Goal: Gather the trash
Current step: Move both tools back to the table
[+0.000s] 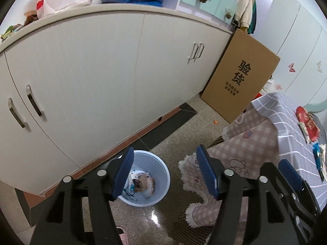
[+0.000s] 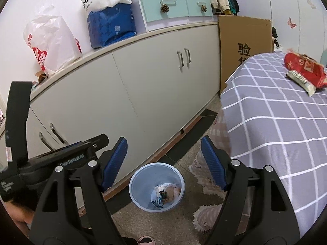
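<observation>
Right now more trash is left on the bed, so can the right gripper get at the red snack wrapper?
Probably yes. The right gripper is open and empty, and the red snack wrapper lies exposed on the grey checked bedspread, with nothing between them. It does sit off to the side, so the hand must swing over.

Wrappers (image 2: 166, 194) in bin (image 2: 143, 175) before cabinet (image 2: 143, 85).

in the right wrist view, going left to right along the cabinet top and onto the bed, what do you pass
white and red plastic bag → blue bag → turquoise drawer unit → cardboard box → red snack packet on the checked bedspread
</observation>
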Tool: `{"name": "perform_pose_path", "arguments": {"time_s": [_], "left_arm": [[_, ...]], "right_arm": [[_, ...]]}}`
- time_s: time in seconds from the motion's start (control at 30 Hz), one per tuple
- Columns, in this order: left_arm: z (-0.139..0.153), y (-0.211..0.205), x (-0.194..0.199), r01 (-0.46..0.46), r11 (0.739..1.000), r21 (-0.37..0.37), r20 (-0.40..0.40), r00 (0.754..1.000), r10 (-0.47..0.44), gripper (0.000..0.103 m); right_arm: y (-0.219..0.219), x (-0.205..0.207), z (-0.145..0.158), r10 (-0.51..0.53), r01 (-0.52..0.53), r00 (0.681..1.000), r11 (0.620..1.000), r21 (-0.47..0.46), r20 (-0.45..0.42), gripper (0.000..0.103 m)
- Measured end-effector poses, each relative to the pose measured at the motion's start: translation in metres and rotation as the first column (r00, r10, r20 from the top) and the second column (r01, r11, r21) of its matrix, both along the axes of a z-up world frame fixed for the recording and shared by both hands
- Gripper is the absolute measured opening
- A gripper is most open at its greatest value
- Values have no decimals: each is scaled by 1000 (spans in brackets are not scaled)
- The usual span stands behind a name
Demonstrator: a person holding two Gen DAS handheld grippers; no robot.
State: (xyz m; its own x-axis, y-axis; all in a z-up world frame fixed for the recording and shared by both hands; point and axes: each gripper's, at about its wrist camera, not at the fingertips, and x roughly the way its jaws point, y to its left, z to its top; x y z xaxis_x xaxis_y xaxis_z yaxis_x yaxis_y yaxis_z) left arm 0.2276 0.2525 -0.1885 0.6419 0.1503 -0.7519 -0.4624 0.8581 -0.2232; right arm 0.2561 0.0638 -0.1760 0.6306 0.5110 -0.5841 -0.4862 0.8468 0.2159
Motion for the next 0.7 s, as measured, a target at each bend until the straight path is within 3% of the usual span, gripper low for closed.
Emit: {"name": "perform_pose_path", "arguments": {"time_s": [0.2,0.43,0.7], "left_arm": [[31,-26,-12,33,999,31,59,998,-35,66],[68,-84,-8,135,988,73,113,983,-143,68],[94,-184,28,313,937,154,111,937,-331,68]], "right_arm": [[-27,-9,24,-26,25,999,999,41,28,75],[-85,-14,57,-102,96,993,991,88,62,77],[-183,2,82,-230,224,970,972,75,84,78]]}}
